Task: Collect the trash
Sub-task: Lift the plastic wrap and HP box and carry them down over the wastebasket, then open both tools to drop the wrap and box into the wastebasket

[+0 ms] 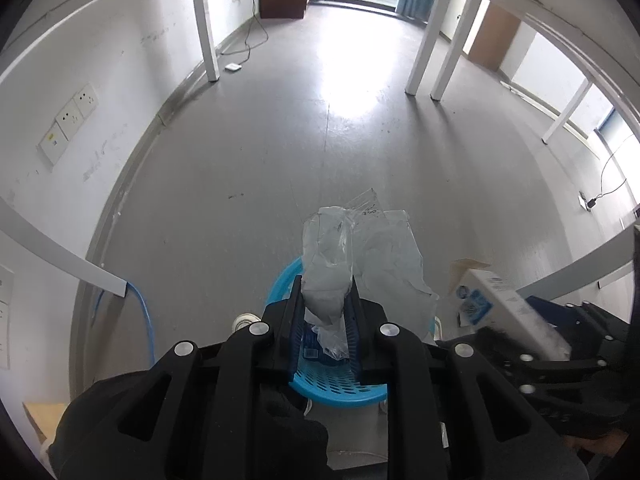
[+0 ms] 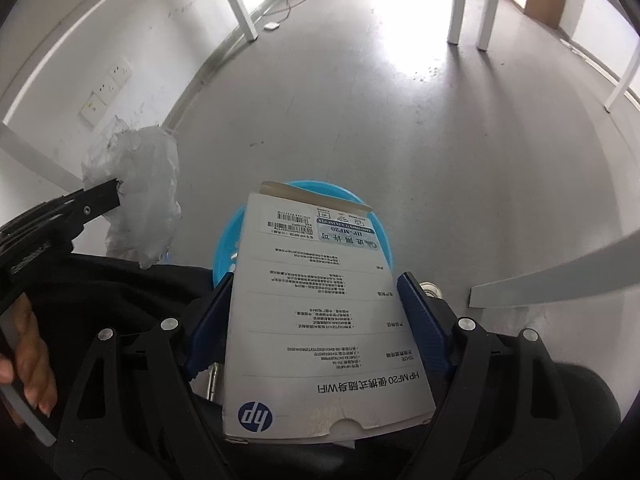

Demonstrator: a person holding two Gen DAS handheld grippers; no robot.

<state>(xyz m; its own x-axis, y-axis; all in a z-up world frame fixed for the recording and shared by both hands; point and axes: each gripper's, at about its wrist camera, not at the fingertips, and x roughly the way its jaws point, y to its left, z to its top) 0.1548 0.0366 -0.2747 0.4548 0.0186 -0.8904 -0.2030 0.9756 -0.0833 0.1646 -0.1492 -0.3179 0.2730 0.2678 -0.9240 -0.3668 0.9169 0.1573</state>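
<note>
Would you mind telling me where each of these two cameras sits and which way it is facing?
Left wrist: on the left gripper, looking down along its fingers at crumpled plastic wrap over the blue basket; the right gripper shows.
Right wrist: on the right gripper, looking down at the HP box; the left gripper and a hand show.
Shared: basket, wrap, box, floor.

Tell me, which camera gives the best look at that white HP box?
The right wrist view. There the HP box fills the middle, held between the right gripper's fingers above the blue basket, its printed label readable. The left wrist view catches only a blurred slice of it at the right edge.
</note>
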